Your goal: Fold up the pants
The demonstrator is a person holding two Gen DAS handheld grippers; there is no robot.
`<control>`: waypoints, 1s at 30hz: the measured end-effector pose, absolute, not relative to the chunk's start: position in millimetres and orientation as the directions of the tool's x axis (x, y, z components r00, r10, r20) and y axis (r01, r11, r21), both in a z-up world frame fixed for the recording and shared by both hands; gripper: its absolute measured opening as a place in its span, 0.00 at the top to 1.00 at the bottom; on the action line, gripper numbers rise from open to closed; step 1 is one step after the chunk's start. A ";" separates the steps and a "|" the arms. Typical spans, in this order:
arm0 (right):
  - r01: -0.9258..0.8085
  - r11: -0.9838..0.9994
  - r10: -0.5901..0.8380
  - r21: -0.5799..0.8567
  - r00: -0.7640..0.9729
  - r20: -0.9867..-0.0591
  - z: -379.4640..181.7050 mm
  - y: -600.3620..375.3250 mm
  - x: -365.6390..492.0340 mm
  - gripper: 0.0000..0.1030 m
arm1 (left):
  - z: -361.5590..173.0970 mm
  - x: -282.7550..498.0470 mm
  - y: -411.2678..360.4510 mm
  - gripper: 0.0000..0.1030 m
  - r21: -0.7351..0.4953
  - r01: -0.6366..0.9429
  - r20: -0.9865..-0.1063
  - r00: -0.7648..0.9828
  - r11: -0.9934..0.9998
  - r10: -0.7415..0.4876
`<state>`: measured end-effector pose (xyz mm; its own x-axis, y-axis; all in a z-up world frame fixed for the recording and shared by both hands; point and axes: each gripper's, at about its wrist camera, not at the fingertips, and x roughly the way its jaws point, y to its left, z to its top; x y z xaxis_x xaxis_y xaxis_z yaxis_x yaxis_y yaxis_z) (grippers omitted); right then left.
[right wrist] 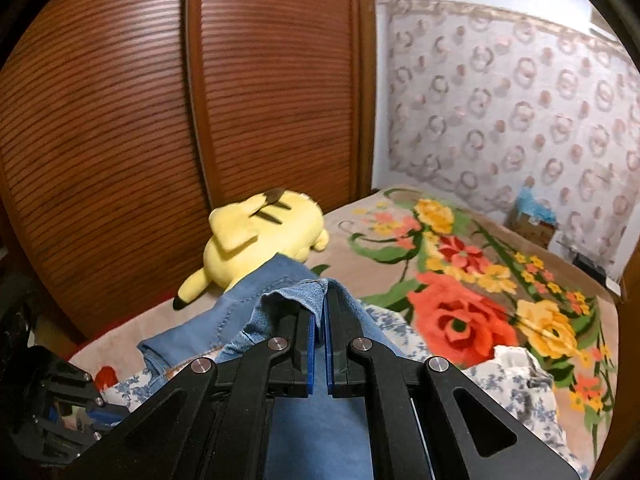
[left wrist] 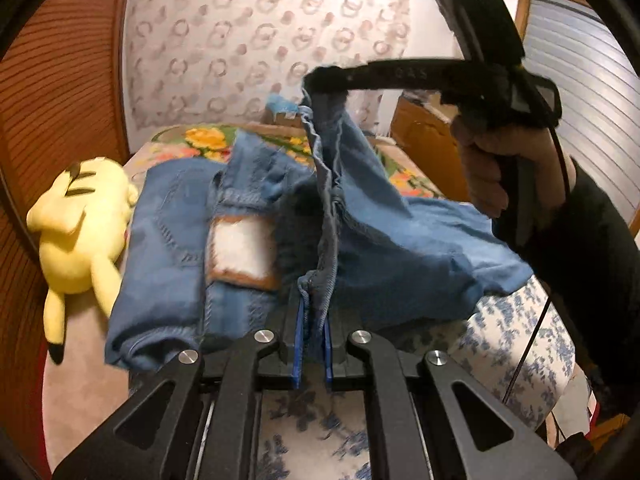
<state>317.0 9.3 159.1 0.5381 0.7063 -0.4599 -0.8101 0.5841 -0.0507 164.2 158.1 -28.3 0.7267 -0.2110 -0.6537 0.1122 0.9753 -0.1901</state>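
Observation:
Blue denim pants (left wrist: 168, 248) lie on the bed, waistband with a pale patch label (left wrist: 242, 252) facing me. My left gripper (left wrist: 314, 312) is shut on a hem edge of the pants near the waistband. My right gripper (left wrist: 320, 80) shows in the left wrist view, raised above the bed, shut on another hem and holding that part of the pants (left wrist: 392, 240) up. In the right wrist view my right gripper (right wrist: 319, 312) is shut on a fold of denim (right wrist: 296, 296), with the pants (right wrist: 224, 320) hanging below.
A yellow plush toy (left wrist: 84, 232) lies left of the pants, also in the right wrist view (right wrist: 264, 232). The bed carries a floral blanket (right wrist: 460, 300) and a blue-patterned sheet (left wrist: 512, 344). A wooden slatted wardrobe (right wrist: 160, 120) stands behind the bed.

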 end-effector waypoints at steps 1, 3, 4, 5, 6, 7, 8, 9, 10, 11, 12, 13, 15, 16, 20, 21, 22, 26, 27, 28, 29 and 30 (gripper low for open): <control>-0.814 0.578 0.705 -0.050 0.530 -0.471 158.0 14.8 321.4 0.97 | -31.9 164.9 160.0 0.91 -0.185 0.104 -0.661 0.723 0.977 -0.202; -0.818 0.572 0.691 -0.059 0.520 -0.502 154.3 24.7 330.1 0.97 | -37.7 167.1 163.0 0.86 -0.177 0.082 -0.679 0.711 0.981 -0.182; -0.819 0.569 0.682 -0.067 0.517 -0.517 151.8 28.6 333.7 0.97 | -39.8 168.7 165.2 0.82 -0.173 0.069 -0.686 0.707 0.982 -0.171; -0.819 0.569 0.673 -0.072 0.515 -0.531 148.1 30.0 337.5 0.96 | -41.4 169.5 166.8 0.80 -0.173 0.062 -0.689 0.706 0.983 -0.165; -0.821 0.567 0.667 -0.072 0.509 -0.544 145.3 30.9 341.2 0.91 | -41.9 169.2 169.3 0.77 -0.173 0.055 -0.689 0.707 0.983 -0.161; -0.822 0.564 0.662 -0.071 0.502 -0.556 144.2 33.3 344.5 0.88 | -42.1 168.9 171.7 0.72 -0.173 0.047 -0.687 0.710 0.984 -0.155; -0.825 0.560 0.657 -0.069 0.494 -0.570 141.8 32.2 346.1 0.82 | -41.5 169.3 173.3 0.69 -0.171 0.041 -0.686 0.712 0.984 -0.149; -0.830 0.554 0.654 -0.066 0.484 -0.582 139.1 29.7 348.3 0.76 | -41.1 169.4 174.3 0.63 -0.169 0.040 -0.683 0.715 0.985 -0.146; -0.829 0.555 0.648 -0.072 0.485 -0.587 138.6 34.0 350.0 0.72 | -40.4 169.8 175.2 0.57 -0.170 0.040 -0.679 0.719 0.985 -0.146; -0.823 0.562 0.638 -0.084 0.496 -0.588 138.5 32.0 350.5 0.65 | -39.5 170.2 175.6 0.54 -0.173 0.041 -0.674 0.724 0.984 -0.148; -0.819 0.567 0.632 -0.093 0.505 -0.588 139.1 29.2 351.3 0.63 | -39.0 170.7 175.1 0.53 -0.174 0.042 -0.669 0.728 0.984 -0.150; -0.817 0.569 0.635 -0.092 0.508 -0.582 140.1 23.9 351.4 0.63 | -38.2 171.2 174.6 0.53 -0.174 0.041 -0.667 0.730 0.984 -0.149; -0.814 0.575 0.641 -0.077 0.507 -0.577 143.6 13.3 353.2 0.60 | -38.2 172.5 171.6 0.53 -0.171 0.047 -0.660 0.736 0.984 -0.150; -0.811 0.580 0.640 -0.073 0.509 -0.576 145.2 8.4 353.8 0.60 | -37.9 172.8 168.8 0.53 -0.168 0.052 -0.655 0.740 0.984 -0.150; -0.804 0.595 0.660 -0.024 0.505 -0.557 144.3 -11.9 334.6 0.51 | -39.1 175.6 159.5 0.53 -0.133 0.077 -0.650 0.746 0.988 -0.145; -0.800 0.600 0.661 -0.013 0.505 -0.555 144.5 -18.2 334.3 0.47 | -40.0 177.3 157.9 0.53 -0.125 0.079 -0.653 0.744 0.989 -0.141; -0.796 0.605 0.660 -0.008 0.507 -0.555 143.5 -22.6 332.4 0.46 | -41.3 179.6 156.8 0.53 -0.116 0.079 -0.658 0.740 0.990 -0.136; -0.776 0.631 0.651 0.009 0.524 -0.549 133.9 -38.4 315.5 0.46 | -41.4 185.0 155.5 0.53 -0.086 0.067 -0.664 0.740 0.994 -0.107; -0.769 0.639 0.648 0.017 0.525 -0.552 132.4 -45.1 310.8 0.46 | -40.7 185.3 155.6 0.53 -0.083 0.066 -0.663 0.741 0.994 -0.105; -0.761 0.648 0.642 0.025 0.528 -0.556 130.5 -50.8 309.1 0.46 | -40.1 186.4 155.8 0.53 -0.072 0.063 -0.662 0.743 0.995 -0.095; -0.755 0.655 0.640 0.035 0.529 -0.557 129.1 -55.6 307.4 0.46 | -40.6 187.7 154.9 0.53 -0.064 0.060 -0.665 0.741 0.996 -0.088; -0.754 0.655 0.642 0.042 0.526 -0.558 127.6 -59.9 305.9 0.46 | -40.8 189.4 155.0 0.53 -0.058 0.058 -0.669 0.739 0.997 -0.081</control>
<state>305.9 -59.9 127.6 0.5262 0.6418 -0.5578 -0.7544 0.6551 0.0420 189.4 155.0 -40.8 0.7387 -0.0814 -0.6691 0.0576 0.9967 -0.0577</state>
